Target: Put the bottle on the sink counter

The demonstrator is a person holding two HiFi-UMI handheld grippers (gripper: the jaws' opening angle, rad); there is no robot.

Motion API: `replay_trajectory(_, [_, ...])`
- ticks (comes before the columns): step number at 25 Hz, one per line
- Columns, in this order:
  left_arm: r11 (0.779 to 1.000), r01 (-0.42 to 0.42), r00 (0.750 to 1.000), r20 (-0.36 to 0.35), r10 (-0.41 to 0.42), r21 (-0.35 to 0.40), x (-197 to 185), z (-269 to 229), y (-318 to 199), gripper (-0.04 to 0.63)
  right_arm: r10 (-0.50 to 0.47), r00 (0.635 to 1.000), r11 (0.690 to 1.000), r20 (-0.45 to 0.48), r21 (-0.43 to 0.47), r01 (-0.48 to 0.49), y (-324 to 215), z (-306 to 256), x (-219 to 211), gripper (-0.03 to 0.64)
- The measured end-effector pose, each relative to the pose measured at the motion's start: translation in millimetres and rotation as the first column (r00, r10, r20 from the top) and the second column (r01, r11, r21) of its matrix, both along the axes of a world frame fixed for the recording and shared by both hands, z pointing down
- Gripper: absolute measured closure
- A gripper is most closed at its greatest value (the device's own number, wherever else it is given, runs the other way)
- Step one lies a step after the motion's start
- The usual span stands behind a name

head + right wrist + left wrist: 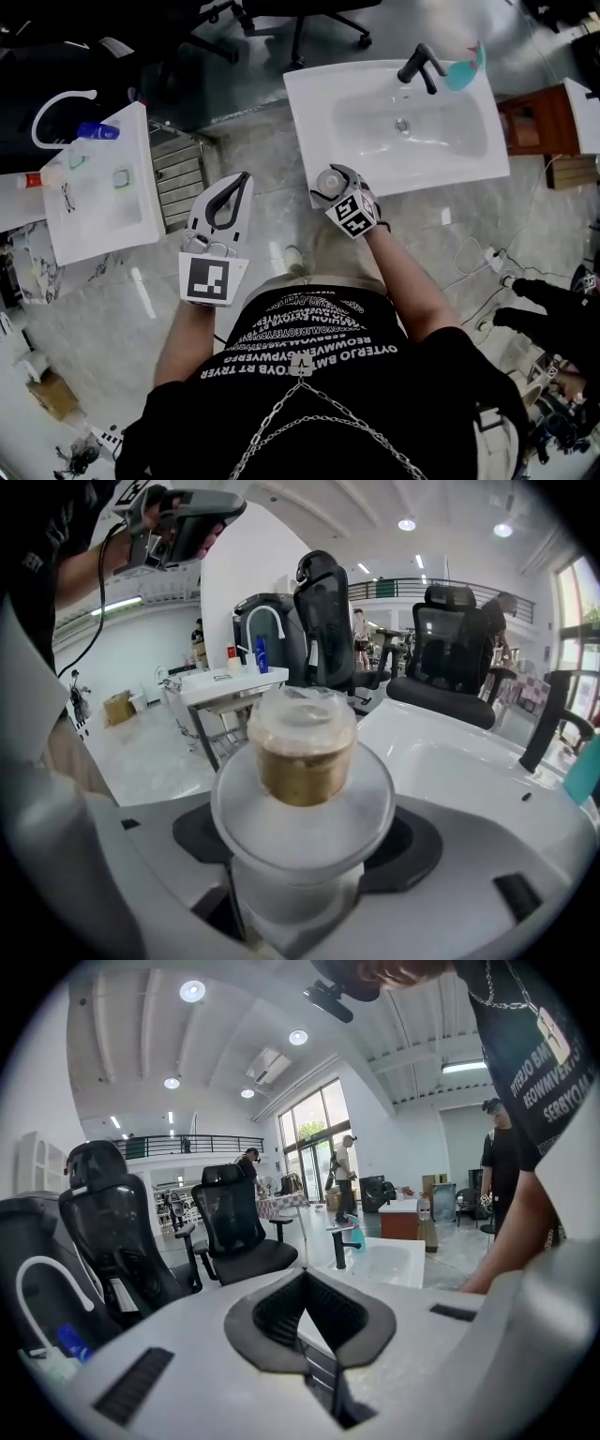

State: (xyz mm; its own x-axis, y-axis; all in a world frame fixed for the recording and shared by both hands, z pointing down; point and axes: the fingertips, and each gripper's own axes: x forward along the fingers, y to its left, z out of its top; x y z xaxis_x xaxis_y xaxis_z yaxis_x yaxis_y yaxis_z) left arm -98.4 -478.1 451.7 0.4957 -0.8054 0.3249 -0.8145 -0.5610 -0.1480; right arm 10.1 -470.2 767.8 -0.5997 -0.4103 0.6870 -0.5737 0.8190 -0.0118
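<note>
My right gripper (332,185) is shut on a frosted white bottle (330,178) with a gold neck and a clear cap. It holds the bottle at the front left corner of the white sink counter (307,105). In the right gripper view the bottle (302,761) stands upright between the jaws of the right gripper (300,860), with the basin (459,761) beyond it to the right. Whether the bottle rests on the counter is hidden. My left gripper (241,180) hangs over the floor left of the sink. In its own view the left gripper (302,1277) is shut with nothing in it.
A black faucet (419,66) and a teal object (464,73) stand at the back of the sink. A second white sink (141,220) at the left carries small bottles. Office chairs stand behind, a wooden cabinet (539,122) at right. Cables lie on the floor.
</note>
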Motion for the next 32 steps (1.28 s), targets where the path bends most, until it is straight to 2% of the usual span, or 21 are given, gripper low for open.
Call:
replay_trajectory(5, [1.0, -0.001, 1.0, -0.013, 0.001, 0.02, -6.0, -13.9, 9.1, 0.589, 0.007, 1.0, 1.0, 0.018, -0.02, -0.007, 6.7, -16.1, 3.2, 0.261])
replay_trajectory(9, [0.999, 0.001, 1.0, -0.025, 0.0, 0.044, -11.4, -24.5, 20.3, 0.589, 0.034, 0.999, 0.999, -0.014, -0.037, -0.034, 27.3, -32.4, 27.8, 0.249])
replay_trajectory(12, [0.998, 0.006, 0.999, -0.051, -0.003, 0.068, -15.4, -35.3, 30.5, 0.589, 0.09, 0.995, 0.994, -0.033, -0.056, -0.092, 54.1, -53.6, 57.3, 0.247])
replay_trajectory(14, [0.996, 0.016, 0.997, -0.078, -0.009, 0.091, -20.8, -44.7, 37.8, 0.589, 0.152, 0.988, 0.988, 0.018, -0.031, -0.152, 67.7, -86.9, 71.7, 0.249])
replay_trajectory(15, [0.995, 0.02, 0.996, -0.087, -0.012, 0.101, -23.9, -48.8, 41.4, 0.589, 0.194, 0.978, 0.981, 0.072, -0.004, -0.194, 71.3, -110.8, 77.4, 0.269])
replay_trajectory(16, [0.994, 0.024, 0.996, -0.091, -0.014, 0.108, -27.1, -52.4, 44.7, 0.589, 0.242, 0.961, 0.968, 0.134, 0.034, -0.248, 72.7, -138.5, 83.2, 0.36])
replay_trajectory(18, [0.992, 0.028, 0.995, -0.095, -0.016, 0.121, -31.2, -59.9, 50.8, 0.589, 0.327, 0.912, 0.924, 0.248, 0.12, -0.364, 73.4, -195.0, 94.2, 0.62])
replay_trajectory(20, [0.989, 0.023, 0.994, -0.108, -0.007, 0.148, -31.8, -67.5, 58.1, 0.589, 0.365, 0.883, 0.882, 0.295, 0.194, -0.429, 77.3, -237.9, 98.5, 0.623])
replay_trajectory(24, [0.983, 0.006, 0.993, -0.118, 0.016, 0.183, -30.7, -78.3, 75.4, 0.589, 0.392, 0.872, 0.83, 0.293, 0.296, -0.473, 88.0, -287.9, 94.5, 0.623])
replay_trajectory(28, [0.979, -0.02, 0.994, -0.106, 0.042, 0.202, -31.5, -86.5, 102.4, 0.589, 0.396, 0.861, 0.808, 0.319, 0.323, -0.492, 104.1, -320.3, 88.4, 0.623])
replay_trajectory(32, [0.981, -0.028, 0.992, -0.119, 0.052, 0.194, -37.1, -84.8, 129.4, 0.589, 0.378, 0.865, 0.797, 0.331, 0.36, -0.486, 126.4, -349.9, 79.0, 0.623])
